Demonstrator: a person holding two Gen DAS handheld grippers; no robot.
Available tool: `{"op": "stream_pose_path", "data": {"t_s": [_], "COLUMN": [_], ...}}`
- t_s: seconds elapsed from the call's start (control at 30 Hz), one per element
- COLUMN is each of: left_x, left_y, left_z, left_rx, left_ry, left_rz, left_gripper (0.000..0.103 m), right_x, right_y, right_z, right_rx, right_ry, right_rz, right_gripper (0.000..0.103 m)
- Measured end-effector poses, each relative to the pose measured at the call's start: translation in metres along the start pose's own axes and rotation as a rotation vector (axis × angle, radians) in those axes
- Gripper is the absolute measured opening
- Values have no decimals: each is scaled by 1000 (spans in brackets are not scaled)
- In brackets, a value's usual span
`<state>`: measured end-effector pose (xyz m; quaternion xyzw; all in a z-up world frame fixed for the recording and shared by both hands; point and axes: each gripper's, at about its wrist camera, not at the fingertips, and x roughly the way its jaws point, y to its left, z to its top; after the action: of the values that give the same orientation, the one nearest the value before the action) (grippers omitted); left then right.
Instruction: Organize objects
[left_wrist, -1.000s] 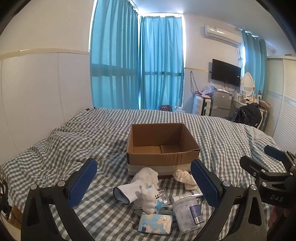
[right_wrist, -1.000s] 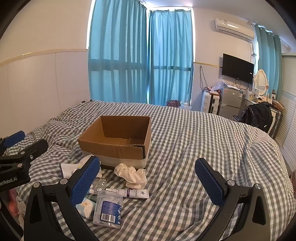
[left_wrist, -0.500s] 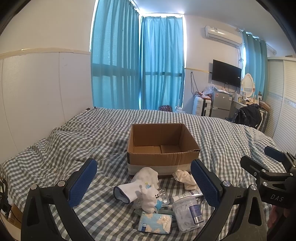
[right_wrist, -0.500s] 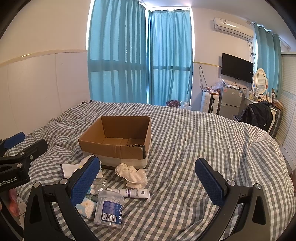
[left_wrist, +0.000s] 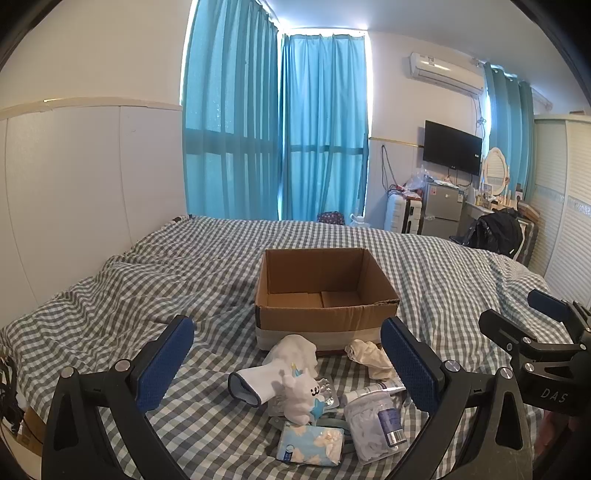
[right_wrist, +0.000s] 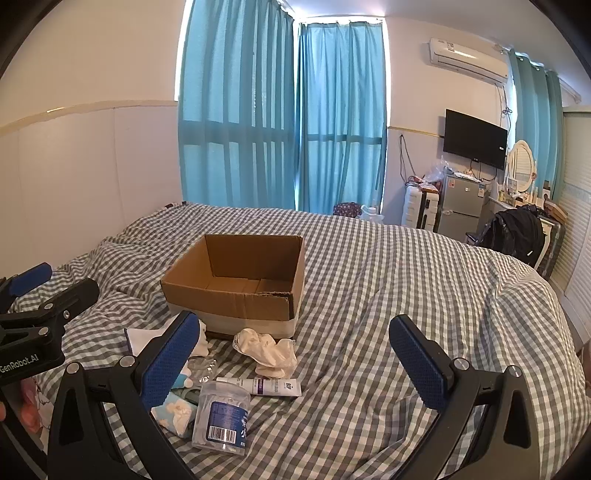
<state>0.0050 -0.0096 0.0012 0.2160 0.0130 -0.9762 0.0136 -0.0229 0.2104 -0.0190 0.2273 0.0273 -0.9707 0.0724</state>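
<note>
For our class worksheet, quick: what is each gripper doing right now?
Left gripper: open, holding nothing, above the checked bedspread.
Right gripper: open, holding nothing.

Item count on the bed:
- 1 cardboard box
- 1 white sock
- 1 plush toy
- 1 tissue pack
- 1 clear jar
- 1 tube
- 1 crumpled cloth

Both grippers, left and right, hover (jaws wide).
</note>
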Motion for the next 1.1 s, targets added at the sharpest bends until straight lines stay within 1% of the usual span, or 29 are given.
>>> {"op": "stream_pose_path", "data": {"t_s": [0.63, 1.1], "left_x": [-1, -7], "left_y": [-1, -3], "left_z": [-2, 1], "left_rx": [3, 2], "left_ry": [4, -9], "left_rz": [-2, -5], "left_gripper": [103, 103], "right_x": [1, -5], "right_y": [0, 1], "right_z": [-1, -1], "right_rx": [3, -1], "right_ry": [6, -5], "right_rz": [3, 1], "right_gripper": [103, 103]}}
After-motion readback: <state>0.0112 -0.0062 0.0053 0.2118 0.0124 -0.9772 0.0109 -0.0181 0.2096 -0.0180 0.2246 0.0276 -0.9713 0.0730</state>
